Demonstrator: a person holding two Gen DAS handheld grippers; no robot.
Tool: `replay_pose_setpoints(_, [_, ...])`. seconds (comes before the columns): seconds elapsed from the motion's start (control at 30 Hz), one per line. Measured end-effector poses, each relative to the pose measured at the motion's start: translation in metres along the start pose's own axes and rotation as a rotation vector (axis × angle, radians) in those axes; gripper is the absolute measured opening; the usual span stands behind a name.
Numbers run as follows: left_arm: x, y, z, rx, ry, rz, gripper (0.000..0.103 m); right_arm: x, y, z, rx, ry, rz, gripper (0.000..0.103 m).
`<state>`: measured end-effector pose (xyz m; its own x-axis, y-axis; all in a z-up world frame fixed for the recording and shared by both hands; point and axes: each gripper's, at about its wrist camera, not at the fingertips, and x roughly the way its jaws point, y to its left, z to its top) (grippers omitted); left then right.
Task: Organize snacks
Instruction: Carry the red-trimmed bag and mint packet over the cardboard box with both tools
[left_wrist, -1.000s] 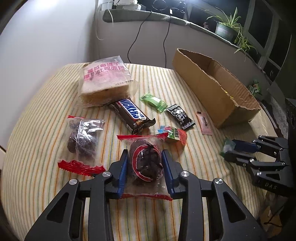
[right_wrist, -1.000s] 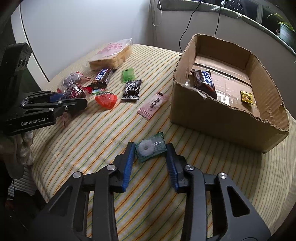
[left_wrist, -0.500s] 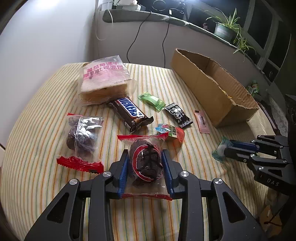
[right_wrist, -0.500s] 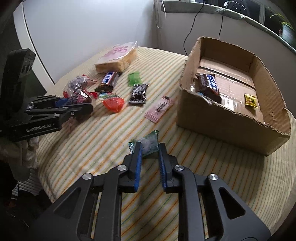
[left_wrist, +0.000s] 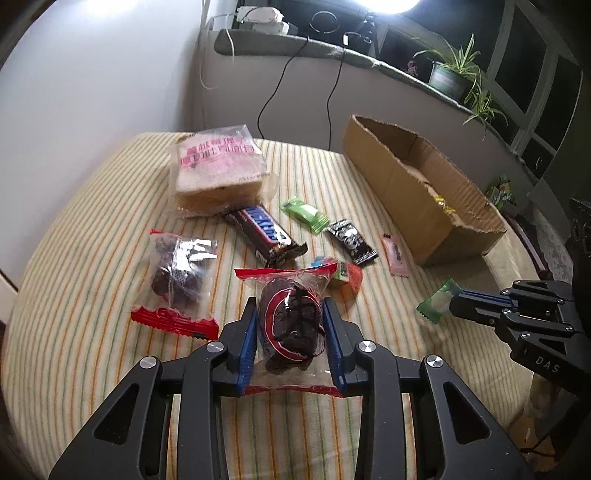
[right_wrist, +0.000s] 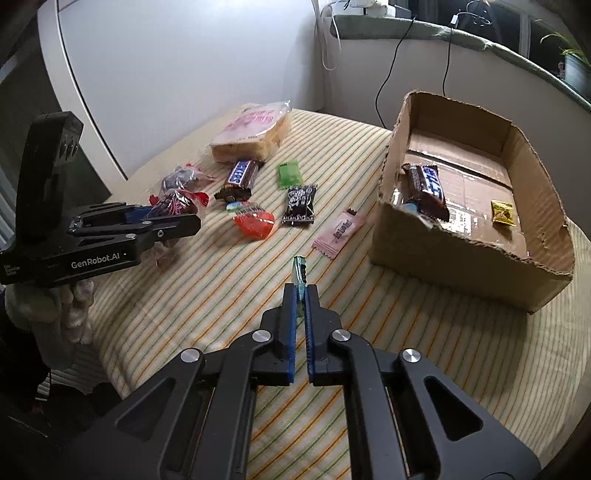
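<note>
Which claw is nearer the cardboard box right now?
Right. The right claw, shut on a green candy, sits just off the cardboard box. The left claw, gripping a dark snack bag, is farther away beyond the loose snacks.

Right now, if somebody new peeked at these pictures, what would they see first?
Probably the two black grippers, each pinching a snack: the left gripper squeezes a dark cake in a red-edged clear wrapper, and the right gripper clamps a small green mint packet on edge. Then the torn cardboard box on the right of the striped cloth, with a Snickers bar inside.
</note>
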<state>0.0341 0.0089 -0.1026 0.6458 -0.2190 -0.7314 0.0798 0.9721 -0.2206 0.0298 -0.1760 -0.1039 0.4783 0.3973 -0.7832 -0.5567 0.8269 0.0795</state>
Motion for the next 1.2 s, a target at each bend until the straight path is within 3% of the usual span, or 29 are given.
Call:
replay_pose_setpoints(0.5, [-0.005,-0.028,0.037,0.052,-0.06,-0.049,0.031,-0.041,-0.011,0.027,0.02,-0.127,-0.008,0.004])
replay_pose_setpoints(0.87, [0.016,-0.065,0.072,0.112,-0.074,-0.107,0.031,-0.058,-0.066,0.049,0.104,-0.199,-0.071,0.004])
replay_pose_setpoints(1.2, [0.039,-0.096,0.094,0.154,-0.064,-0.147,0.031,-0.057,-0.121,0.061,0.17,-0.211,-0.128,0.004])
